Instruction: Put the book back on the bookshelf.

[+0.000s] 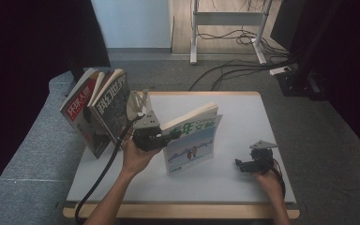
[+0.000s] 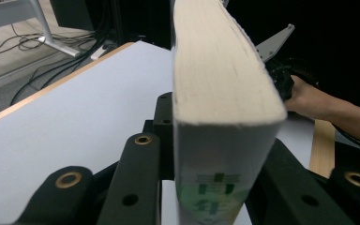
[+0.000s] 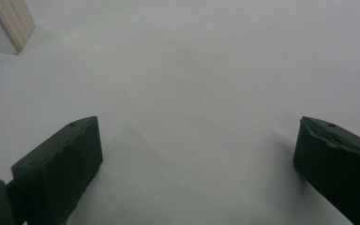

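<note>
On the white table [image 1: 243, 122], the left gripper [image 1: 172, 136] clamps its fingers on a thick green-and-white paperback book [image 1: 192, 140]; right of that book, the right gripper [image 1: 240, 165] rests with fingers wide apart, empty.

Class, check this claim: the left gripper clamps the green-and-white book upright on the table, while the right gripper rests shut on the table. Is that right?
One detail is wrong: the right gripper is open, its jaws standing wide apart over the white table in the right gripper view. The left gripper does clamp the green-and-white book upright.
</note>
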The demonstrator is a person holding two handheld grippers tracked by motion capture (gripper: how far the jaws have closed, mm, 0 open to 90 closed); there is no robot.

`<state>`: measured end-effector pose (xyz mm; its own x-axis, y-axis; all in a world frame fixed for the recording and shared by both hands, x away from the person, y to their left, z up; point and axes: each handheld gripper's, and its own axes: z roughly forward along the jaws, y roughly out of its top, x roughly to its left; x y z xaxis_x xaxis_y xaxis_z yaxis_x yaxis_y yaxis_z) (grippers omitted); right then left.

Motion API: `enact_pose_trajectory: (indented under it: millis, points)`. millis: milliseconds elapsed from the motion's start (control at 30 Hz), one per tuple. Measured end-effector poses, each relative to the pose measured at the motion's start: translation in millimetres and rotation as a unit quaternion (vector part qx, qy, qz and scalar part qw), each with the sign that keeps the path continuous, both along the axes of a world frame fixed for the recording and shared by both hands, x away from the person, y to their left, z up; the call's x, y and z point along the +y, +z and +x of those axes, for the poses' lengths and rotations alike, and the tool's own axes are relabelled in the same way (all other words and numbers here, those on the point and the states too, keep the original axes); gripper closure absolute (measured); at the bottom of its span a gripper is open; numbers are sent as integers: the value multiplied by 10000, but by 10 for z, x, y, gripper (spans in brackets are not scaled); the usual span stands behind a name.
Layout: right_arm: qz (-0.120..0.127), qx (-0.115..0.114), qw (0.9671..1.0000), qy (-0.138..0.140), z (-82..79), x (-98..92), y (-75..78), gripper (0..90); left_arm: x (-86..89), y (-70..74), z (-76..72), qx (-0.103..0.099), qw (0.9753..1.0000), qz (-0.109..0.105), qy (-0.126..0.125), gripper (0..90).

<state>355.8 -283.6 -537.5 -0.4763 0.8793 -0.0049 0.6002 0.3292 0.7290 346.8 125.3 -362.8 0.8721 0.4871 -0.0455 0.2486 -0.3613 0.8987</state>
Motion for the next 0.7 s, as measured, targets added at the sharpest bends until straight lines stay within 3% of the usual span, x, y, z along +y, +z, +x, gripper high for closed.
enact_pose_trajectory:
  millis: [333,700]
  points:
    - [6,0,10000,1,0,-1,-1,11,151,133,9,86,9998,16,166,746]
    - [11,5,10000,-2,0,0,0,11,333,276,-13,86,9983,41,571,747]
